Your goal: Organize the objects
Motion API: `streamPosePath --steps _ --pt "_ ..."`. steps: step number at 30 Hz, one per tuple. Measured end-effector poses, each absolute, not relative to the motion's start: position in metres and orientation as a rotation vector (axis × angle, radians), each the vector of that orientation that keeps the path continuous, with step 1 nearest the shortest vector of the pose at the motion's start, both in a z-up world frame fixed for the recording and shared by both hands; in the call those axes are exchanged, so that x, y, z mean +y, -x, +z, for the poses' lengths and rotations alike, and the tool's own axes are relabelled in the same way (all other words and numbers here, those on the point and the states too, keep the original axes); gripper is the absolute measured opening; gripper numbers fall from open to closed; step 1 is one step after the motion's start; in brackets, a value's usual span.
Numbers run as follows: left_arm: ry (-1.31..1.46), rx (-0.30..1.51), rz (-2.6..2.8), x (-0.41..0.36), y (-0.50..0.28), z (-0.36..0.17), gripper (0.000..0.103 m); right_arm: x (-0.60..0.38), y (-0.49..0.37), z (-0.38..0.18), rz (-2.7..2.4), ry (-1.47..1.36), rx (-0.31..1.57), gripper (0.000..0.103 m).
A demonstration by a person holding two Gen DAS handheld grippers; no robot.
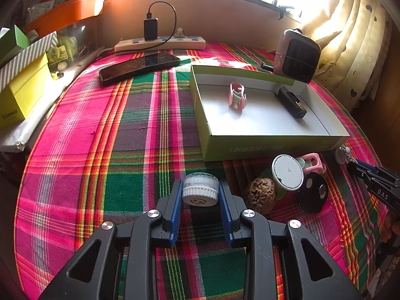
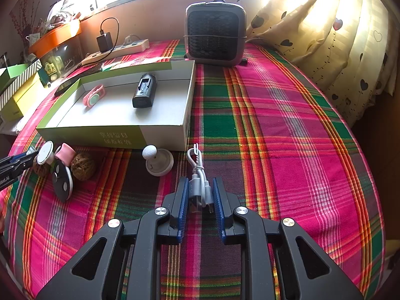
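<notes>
box (image 2: 160,137) w/ battery (image 2: 144,91) inside, heater (image 2: 215,35) behind, cable (image 2: 198,175) in front, walnut (image 2: 83,166) left

Black claw (image 1: 200,195), ribbed blue pads (image 1: 176,210)

Small white-capped jar (image 1: 200,190), coiled white cable (image 2: 200,175)
</notes>
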State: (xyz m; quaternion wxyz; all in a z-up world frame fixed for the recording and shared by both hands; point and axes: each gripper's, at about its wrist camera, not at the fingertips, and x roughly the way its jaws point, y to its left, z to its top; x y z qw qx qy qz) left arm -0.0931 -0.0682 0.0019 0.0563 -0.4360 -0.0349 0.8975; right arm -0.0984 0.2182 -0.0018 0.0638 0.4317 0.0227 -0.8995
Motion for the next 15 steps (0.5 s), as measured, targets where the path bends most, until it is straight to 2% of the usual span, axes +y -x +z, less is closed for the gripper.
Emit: streamPosePath --steps 15 --pt "1.266 -0.115 2.745 -0.071 0.090 0.018 0.026 0.222 0.095 0.010 -2.742 -1.266 0.047 0.020"
